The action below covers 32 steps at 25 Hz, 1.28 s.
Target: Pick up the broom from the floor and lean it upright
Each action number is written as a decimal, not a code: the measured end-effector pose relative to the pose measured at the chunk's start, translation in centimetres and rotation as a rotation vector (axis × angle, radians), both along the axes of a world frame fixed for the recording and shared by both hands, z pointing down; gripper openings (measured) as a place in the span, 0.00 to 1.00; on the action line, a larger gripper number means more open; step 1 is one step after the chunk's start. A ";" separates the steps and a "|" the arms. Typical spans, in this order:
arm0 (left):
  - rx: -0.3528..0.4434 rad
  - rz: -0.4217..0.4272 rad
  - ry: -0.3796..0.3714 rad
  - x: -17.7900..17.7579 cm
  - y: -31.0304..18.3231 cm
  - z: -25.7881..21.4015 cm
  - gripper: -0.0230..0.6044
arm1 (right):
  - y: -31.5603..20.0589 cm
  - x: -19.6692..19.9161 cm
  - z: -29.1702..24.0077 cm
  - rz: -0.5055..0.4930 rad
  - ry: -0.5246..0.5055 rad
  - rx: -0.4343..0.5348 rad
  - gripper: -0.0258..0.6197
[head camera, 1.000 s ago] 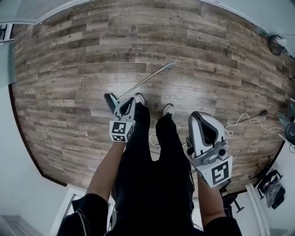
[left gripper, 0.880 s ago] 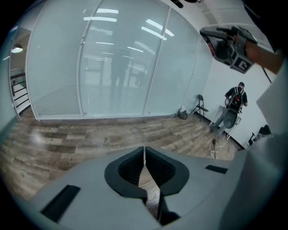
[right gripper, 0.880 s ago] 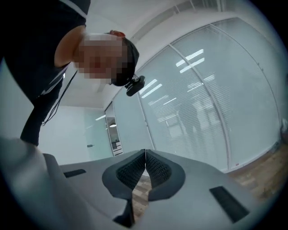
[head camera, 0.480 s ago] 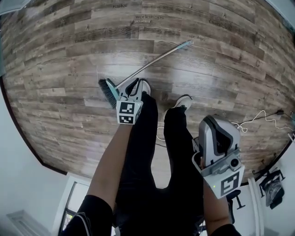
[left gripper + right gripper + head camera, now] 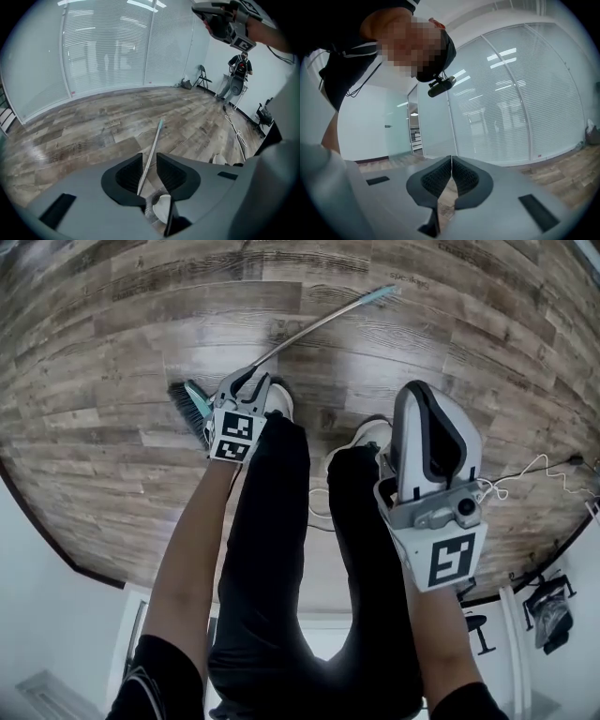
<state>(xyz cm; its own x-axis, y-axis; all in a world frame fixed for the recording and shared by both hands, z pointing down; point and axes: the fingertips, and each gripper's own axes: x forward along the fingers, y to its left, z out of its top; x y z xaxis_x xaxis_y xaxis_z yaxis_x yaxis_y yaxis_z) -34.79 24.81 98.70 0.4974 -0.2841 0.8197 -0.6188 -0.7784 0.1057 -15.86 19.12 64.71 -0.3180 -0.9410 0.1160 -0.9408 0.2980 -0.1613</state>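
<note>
Broom lies flat on the wooden floor. Its teal bristle head is at one end, and its thin metal handle runs away from there to a teal tip.

The left gripper is low over the broom, just beside the bristle head and pointing steeply down. Its jaws have just been opening and now stand apart, one on each side of the handle. The handle runs through the gap and neither pad presses on it. This looks like the set-up for a grasp. A grip close to the head would probably let the long handle be swung up while the bristles stay on the floor as a pivot.

The right gripper is held well apart from the broom, on the far side of the person's legs. Its jaws are pressed together with nothing between them. It seems to be kept free, perhaps to steady the handle once it rises.

The person's shoes stand just beside the broom's head end, placing the body over the lift.

By count:
- one broom, still down and not yet lifted
- two grippers
- two shoes
- one white cable, lying loose on the floor well away from the broom
</note>
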 end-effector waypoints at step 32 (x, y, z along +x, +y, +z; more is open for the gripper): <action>-0.070 0.382 -0.239 4.0 0.4 18.4 0.29 | -9.2 0.7 12.8 -0.005 -0.001 -0.019 0.07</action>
<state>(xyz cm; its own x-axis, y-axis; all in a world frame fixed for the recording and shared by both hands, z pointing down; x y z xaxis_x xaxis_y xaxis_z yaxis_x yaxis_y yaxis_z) -30.79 25.21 117.12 0.3504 -0.0565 0.9349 -0.3022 -0.9516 0.0557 -15.17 9.95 77.56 -0.3223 -0.9372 0.1333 -0.9394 0.2992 -0.1674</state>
